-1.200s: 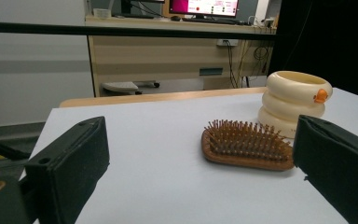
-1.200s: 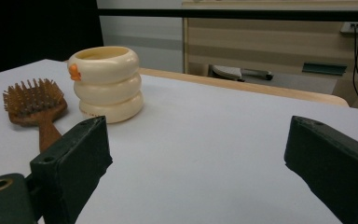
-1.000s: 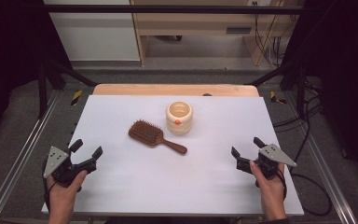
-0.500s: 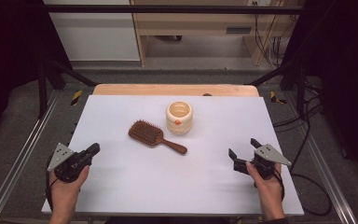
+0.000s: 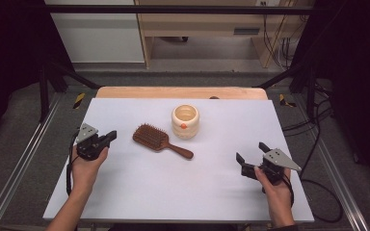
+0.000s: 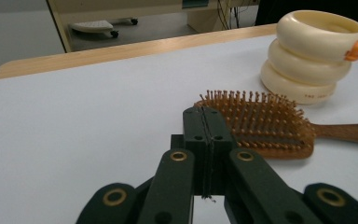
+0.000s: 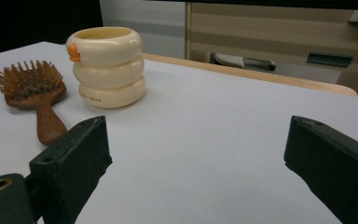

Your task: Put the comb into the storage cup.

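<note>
A brown wooden hairbrush lies bristles up in the middle of the white table, its handle pointing toward the right. Just behind it stands a cream ribbed cup with a small orange knob on its side. My left gripper hovers a short way left of the brush head, its jaws pressed flat together with nothing between them after closing over the last second. In the left gripper view the brush lies just past the tips. My right gripper stands open at the right front.
The white table top ends in a wooden strip at the far side. Metal rails run along both sides, and cables lie on the floor at the right.
The left gripper has shut on nothing and moved up the table toward the brush head. The right gripper stays where it was, still open.
</note>
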Demonstrator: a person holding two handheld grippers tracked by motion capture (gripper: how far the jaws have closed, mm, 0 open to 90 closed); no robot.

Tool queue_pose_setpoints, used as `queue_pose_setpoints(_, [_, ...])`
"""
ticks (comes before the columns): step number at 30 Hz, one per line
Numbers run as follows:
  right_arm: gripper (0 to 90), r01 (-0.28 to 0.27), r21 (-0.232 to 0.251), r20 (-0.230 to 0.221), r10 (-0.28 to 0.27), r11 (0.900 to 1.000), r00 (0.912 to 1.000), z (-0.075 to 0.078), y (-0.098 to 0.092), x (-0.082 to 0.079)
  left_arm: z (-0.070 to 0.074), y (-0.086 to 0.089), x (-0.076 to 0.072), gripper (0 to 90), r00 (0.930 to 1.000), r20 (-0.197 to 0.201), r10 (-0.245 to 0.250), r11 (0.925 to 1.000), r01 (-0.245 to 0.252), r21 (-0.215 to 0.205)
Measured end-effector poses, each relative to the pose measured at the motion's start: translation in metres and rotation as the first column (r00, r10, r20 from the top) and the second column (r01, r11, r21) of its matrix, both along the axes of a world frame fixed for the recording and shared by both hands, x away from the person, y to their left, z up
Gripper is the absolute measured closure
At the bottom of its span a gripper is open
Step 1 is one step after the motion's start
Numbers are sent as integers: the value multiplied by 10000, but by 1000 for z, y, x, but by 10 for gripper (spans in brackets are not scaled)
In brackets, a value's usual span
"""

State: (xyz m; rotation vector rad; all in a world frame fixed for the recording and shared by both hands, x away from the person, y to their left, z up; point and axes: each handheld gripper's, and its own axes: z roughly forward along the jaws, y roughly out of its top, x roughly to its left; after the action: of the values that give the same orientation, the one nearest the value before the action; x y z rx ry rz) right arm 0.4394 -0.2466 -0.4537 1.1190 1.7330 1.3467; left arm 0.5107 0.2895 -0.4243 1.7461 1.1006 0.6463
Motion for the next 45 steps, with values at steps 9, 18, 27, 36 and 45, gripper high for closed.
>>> queue_pose_setpoints(9, [69, -27, -94, -12, 27, 10000, 10000, 0, 1, 0, -2, -9, 22, 899, 9994, -358, 9, 9998, -15, -174])
queue_pose_setpoints(18, [66, -37, -86, -93, 36, 10000, 9999, -1, 2, 0, -7, -23, 33, 900, 9980, -625, 67, 10000, -70, -36])
queue_pose_setpoints(27, [66, -171, -25, -102, 171, 9999, 9998, -1, 4, 0, -12, -32, 42, 900, 9971, -755, 84, 9999, -75, 120])
queue_pose_setpoints(36, [66, -192, -13, -150, 192, 9998, 9997, -2, 5, -1, -19, -33, 54, 900, 9950, -981, 171, 9998, -157, 150])
queue_pose_setpoints(45, [66, -242, -141, -271, 238, 9996, 9993, -4, 8, 0, -23, -42, 68, 900, 9948, -1013, 77, 9987, -26, 506])
